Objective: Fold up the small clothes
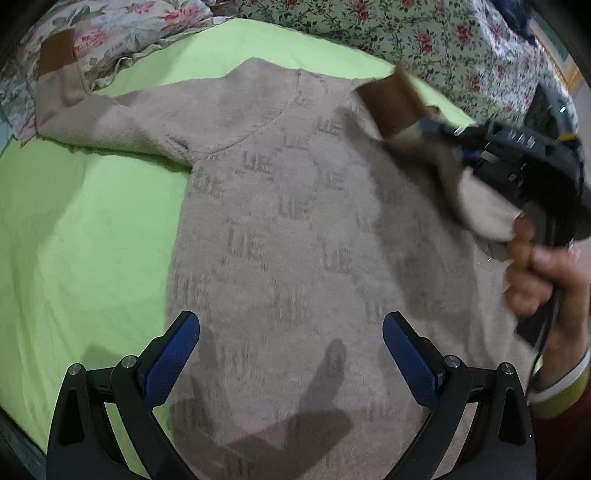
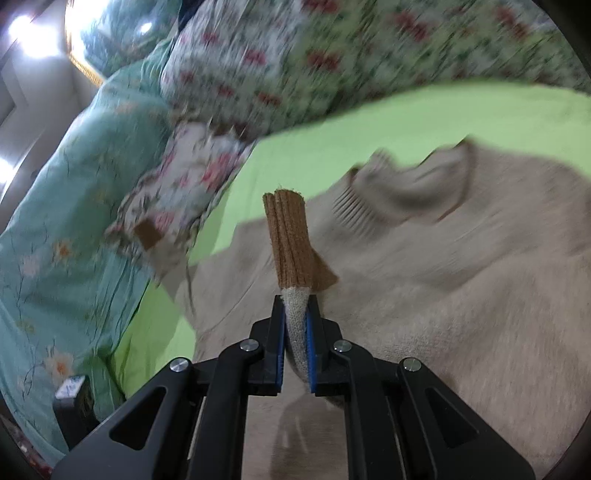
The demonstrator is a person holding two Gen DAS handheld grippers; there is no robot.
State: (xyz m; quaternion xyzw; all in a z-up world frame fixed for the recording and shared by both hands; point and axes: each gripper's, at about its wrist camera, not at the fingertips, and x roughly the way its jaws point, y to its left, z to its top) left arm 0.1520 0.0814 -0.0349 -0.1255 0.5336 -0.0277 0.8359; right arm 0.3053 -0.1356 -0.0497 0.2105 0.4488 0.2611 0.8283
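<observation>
A beige knit sweater (image 1: 295,229) with faint grey lettering lies flat on a lime green sheet (image 1: 81,236). Its left sleeve, ending in a brown cuff (image 1: 55,51), stretches up toward the floral pillows. My left gripper (image 1: 291,354) is open and empty, hovering over the sweater's lower body. My right gripper (image 2: 296,314) is shut on the right sleeve just behind its brown cuff (image 2: 290,240) and holds it lifted over the sweater's chest. In the left wrist view the right gripper (image 1: 436,127) appears at the right with the brown cuff (image 1: 391,103) sticking out.
Floral pillows and bedding (image 1: 424,33) line the far side of the sheet. A teal flowered quilt (image 2: 59,206) lies at the left in the right wrist view. A small dark device (image 2: 72,398) sits by the quilt's edge.
</observation>
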